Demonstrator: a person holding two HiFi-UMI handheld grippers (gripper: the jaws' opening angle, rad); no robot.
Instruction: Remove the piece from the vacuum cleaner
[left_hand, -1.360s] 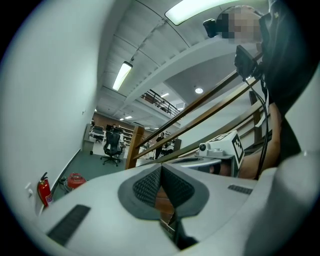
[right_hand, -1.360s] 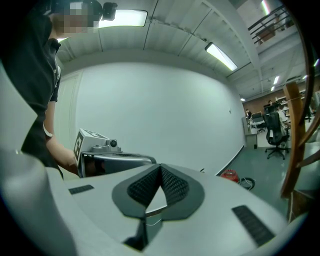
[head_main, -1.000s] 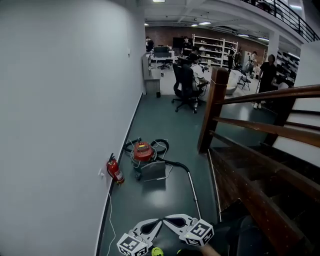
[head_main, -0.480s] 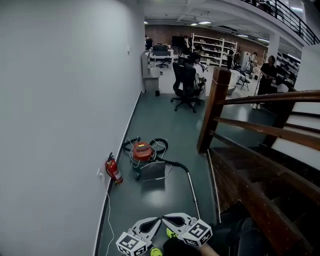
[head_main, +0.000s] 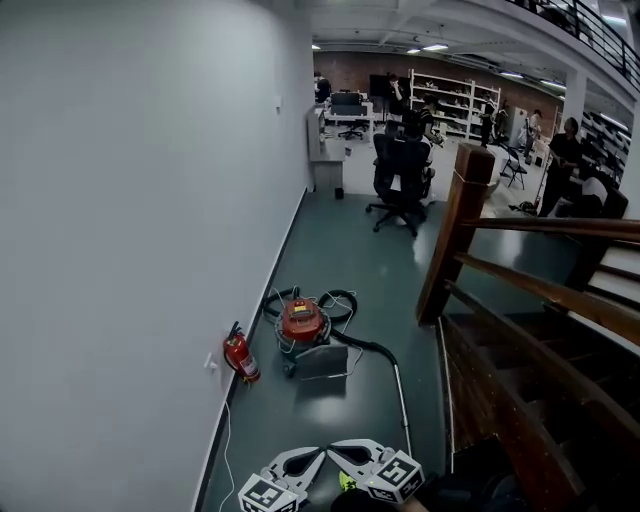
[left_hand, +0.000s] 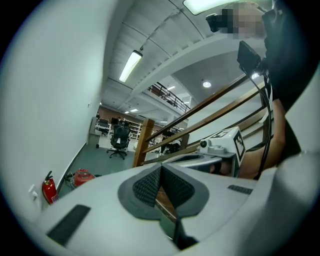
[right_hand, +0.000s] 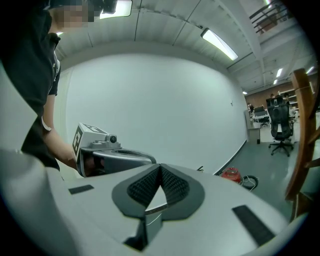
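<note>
- The left hand-held gripper (left_hand: 161, 167) and the right hand-held gripper (right_hand: 160, 167) are built with smooth light grey shells.
- Dark grey ribbed pads (left_hand: 146, 185) are set into the jaws.
- A white marker cube (left_hand: 231, 143) printed with black squares is carried on each.
- A black short-sleeved top (right_hand: 42, 55) is worn.
- Thin black cables (left_hand: 264, 100) are seen beside the torso.

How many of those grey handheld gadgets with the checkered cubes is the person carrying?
2. The left gripper is at the bottom edge of the head view, jaws shut. The right gripper is just beside it, also shut and empty. No others seem hidden.
</note>
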